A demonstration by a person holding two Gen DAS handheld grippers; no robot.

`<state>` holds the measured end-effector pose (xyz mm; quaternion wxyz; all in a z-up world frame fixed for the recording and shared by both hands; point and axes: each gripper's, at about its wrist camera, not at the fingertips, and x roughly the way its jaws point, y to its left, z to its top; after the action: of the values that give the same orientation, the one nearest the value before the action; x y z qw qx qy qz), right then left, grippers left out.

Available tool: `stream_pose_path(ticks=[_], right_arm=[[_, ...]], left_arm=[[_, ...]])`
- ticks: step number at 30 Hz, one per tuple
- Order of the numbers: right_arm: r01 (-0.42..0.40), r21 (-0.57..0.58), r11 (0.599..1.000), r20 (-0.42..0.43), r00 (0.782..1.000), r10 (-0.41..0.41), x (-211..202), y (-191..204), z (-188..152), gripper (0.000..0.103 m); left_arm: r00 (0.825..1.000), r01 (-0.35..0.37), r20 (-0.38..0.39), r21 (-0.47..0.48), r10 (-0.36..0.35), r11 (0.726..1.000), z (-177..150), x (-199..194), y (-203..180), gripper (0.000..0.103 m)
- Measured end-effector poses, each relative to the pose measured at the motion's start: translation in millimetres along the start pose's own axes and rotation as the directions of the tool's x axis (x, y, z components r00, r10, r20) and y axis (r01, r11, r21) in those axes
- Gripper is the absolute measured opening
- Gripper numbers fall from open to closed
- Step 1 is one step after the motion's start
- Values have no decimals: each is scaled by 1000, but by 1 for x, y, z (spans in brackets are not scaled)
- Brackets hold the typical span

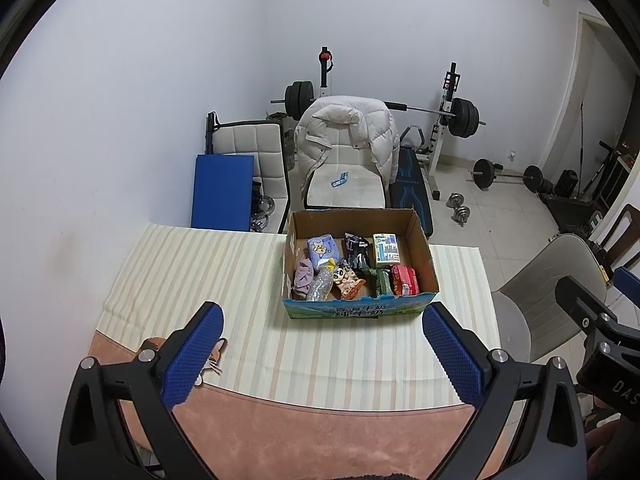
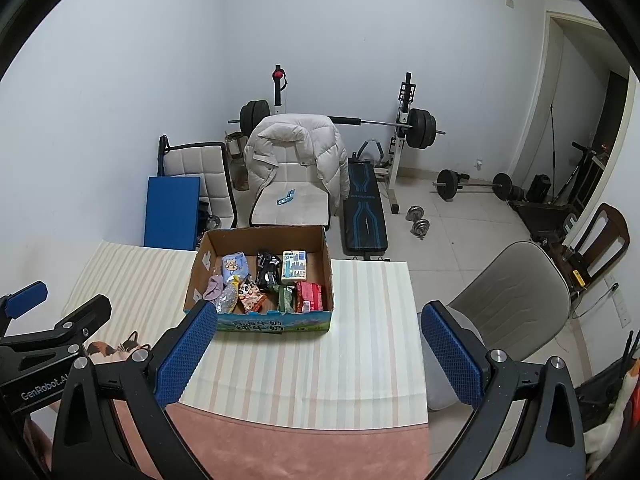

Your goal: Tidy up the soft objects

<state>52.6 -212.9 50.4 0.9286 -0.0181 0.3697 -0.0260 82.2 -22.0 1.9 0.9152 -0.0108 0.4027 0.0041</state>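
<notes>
A cardboard box (image 1: 424,248) (image 2: 325,256) stands on the striped cloth (image 1: 208,264) (image 2: 304,364) at the table's far side. It holds several soft packs: a purple tissue pack (image 1: 323,249) (image 2: 234,266), a black pouch (image 1: 357,249) (image 2: 267,267), a green-white tissue pack (image 1: 386,249) (image 2: 294,266), a red pack (image 1: 405,279) (image 2: 309,296) and a mauve cloth (image 1: 304,274) (image 2: 213,286). My left gripper (image 1: 322,334) is open and empty, near of the box. My right gripper (image 2: 314,334) is open and empty, also near of the box.
A small cat-patterned object (image 2: 120,346) lies at the cloth's near left corner, partly hidden behind the left finger in the left wrist view. A grey chair (image 1: 552,280) (image 2: 512,284) stands right of the table. A chair with a white jacket (image 1: 344,136) and weights stand beyond.
</notes>
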Motion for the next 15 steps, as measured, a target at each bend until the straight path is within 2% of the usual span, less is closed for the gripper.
stream_pose_path(ticks=[15], right_arm=[[8, -1, 1000, 5, 1000, -8, -4, -2, 5, 103]], left_arm=[[1000, -2, 5, -2, 2, 1000, 7, -4, 0, 102]])
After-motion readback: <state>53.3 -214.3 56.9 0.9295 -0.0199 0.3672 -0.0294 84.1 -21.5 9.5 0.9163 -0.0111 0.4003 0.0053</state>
